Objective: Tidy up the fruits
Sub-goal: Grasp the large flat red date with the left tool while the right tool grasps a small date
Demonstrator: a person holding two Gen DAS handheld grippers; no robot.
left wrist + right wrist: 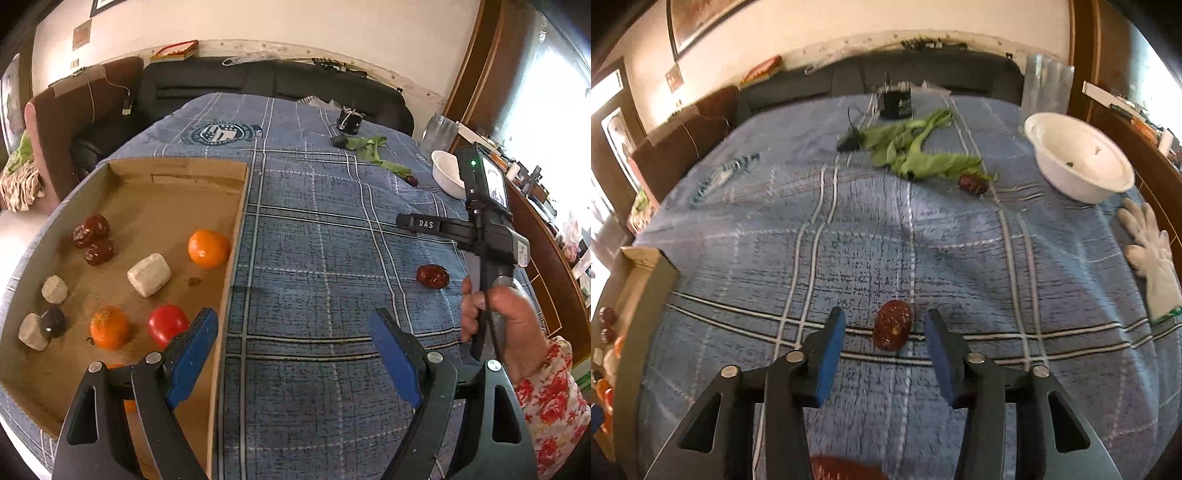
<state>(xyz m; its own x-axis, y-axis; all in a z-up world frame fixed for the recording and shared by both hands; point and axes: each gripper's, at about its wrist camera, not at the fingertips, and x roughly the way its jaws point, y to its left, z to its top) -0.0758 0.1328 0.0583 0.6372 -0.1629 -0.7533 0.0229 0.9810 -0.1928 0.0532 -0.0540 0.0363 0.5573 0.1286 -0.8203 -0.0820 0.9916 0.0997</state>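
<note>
Red date (892,325) at 12 o'clock is sitting between my right hand-held gripper's (885,334) wide-open fingers; I'm judging closing comes next.

Blue plaid cloth (849,240), dark red date (892,329), white bowl (1078,158) at two o'clock, brown cardboard tray (155,206), orange tangerine (208,248)

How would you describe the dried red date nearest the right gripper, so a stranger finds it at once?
Start at the blue plaid cloth, then find the open right gripper. The wrinkled dark red date lies alone between its blue fingers; the other loose date lies by green leaves.
</note>
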